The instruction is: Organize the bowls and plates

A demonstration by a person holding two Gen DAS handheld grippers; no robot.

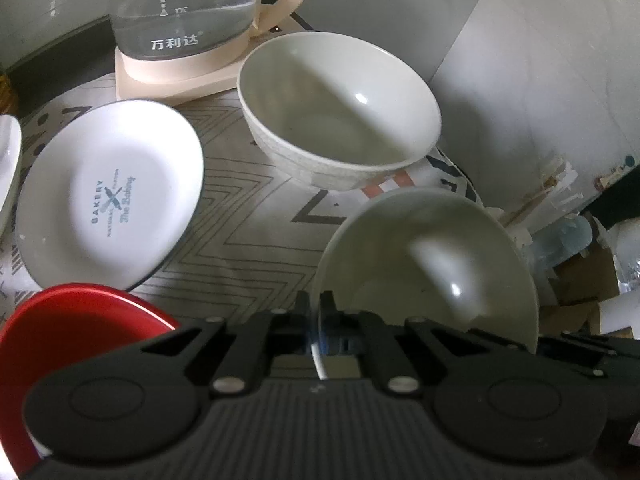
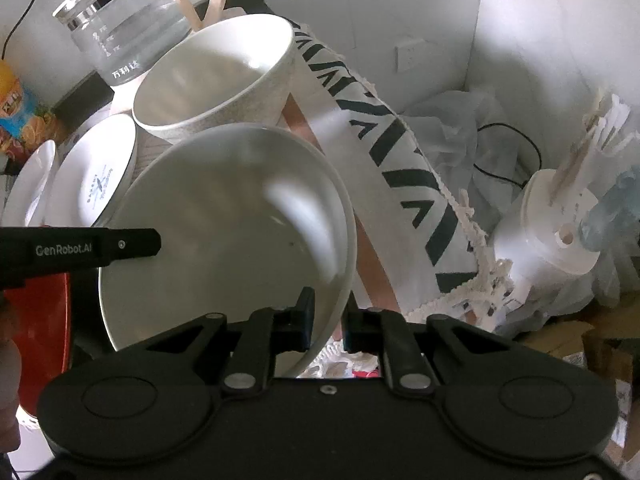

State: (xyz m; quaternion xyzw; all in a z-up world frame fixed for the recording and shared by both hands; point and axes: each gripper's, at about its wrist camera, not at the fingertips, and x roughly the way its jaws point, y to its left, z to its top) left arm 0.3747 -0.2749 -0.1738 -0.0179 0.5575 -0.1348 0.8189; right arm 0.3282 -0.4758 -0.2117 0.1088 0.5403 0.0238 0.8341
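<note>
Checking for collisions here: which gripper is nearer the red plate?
Left. The left gripper is right beside the red plate, jaws shut on the smooth bowl. The right gripper straddles that bowl's opposite rim, across it from the plate.

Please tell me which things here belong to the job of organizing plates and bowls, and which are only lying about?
Belong to the job:
held bowl
textured bowl
Bakery plate
red plate
left gripper
right gripper

Only lying about:
glass kettle
patterned cloth
</note>
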